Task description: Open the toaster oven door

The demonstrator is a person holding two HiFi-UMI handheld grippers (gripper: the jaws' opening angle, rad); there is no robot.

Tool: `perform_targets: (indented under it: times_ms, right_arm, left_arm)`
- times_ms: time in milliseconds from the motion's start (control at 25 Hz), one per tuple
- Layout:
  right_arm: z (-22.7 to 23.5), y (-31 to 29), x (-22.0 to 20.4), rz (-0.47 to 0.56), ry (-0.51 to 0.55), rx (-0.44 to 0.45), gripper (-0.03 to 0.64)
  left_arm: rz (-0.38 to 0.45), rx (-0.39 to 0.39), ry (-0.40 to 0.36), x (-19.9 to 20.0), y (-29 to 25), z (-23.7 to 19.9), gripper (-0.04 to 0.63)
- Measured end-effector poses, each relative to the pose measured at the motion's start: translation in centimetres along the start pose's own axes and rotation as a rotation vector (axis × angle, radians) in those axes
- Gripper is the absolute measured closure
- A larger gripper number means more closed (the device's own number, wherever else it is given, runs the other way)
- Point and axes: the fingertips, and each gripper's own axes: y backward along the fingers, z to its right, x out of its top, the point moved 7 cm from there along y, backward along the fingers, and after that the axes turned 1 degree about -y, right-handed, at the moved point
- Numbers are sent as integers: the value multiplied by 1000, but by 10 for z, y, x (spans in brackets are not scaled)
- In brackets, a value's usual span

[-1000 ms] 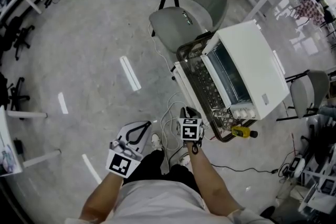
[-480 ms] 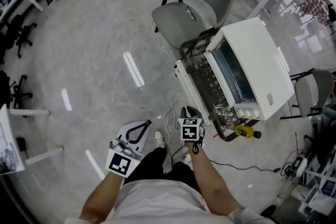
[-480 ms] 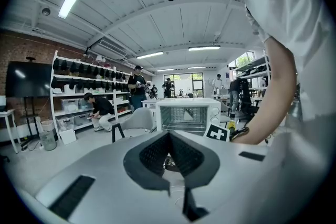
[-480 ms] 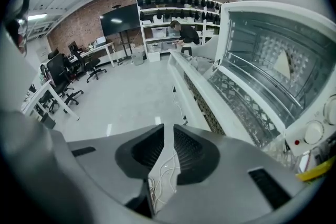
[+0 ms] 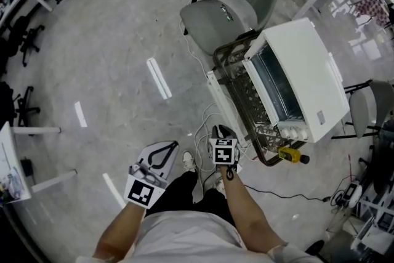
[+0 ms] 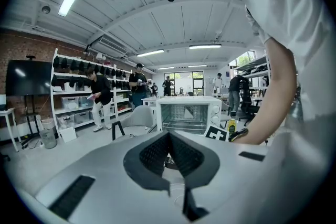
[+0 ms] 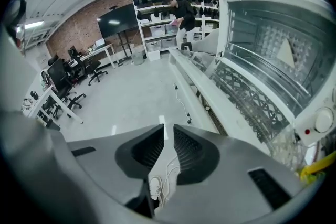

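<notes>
The white toaster oven [image 5: 308, 83] stands on a wire-frame stand, its glass door [image 5: 246, 101] swung down flat toward me so the rack inside shows. My right gripper [image 5: 220, 132] hovers just short of the door's near corner. Its jaws are narrowly open with nothing between them. In the right gripper view the oven [image 7: 283, 34] and its lowered door [image 7: 231, 97] fill the right side, beyond the right gripper [image 7: 168, 131]. My left gripper [image 5: 165, 149] is held lower left, shut on nothing. From the left gripper [image 6: 168, 136] the oven [image 6: 188, 113] appears straight ahead, some way off.
A grey chair [image 5: 225, 12] stands behind the oven, and another chair [image 5: 366, 108] is to its right. A yellow bottle [image 5: 289, 155] lies by the stand's near corner. White cables [image 5: 203, 132] trail on the floor near my feet. People stand by shelves [image 6: 100, 97].
The head view has drifted slightly, so the oven and chair sit a little further right. Both grippers keep their places and jaw states.
</notes>
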Motion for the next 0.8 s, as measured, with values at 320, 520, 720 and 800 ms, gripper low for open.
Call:
perform_targets:
  times_ms: [320, 520, 720, 800]
  right_arm:
    - [-3, -15, -7, -29, -3, 20, 523]
    - [-3, -26, -11, -52, -7, 36, 522]
    - [-4, -36, -18, -79, -19, 35, 508]
    - [-2, -39, -21, -89, -19, 31, 497]
  left_arm:
    - [-24, 18, 16, -7, 4, -3, 579]
    - [-32, 25, 11, -12, 6, -4, 579]
    - [-33, 33, 17, -14, 10, -7, 579]
    - [-38, 34, 17, -15, 12, -7, 578]
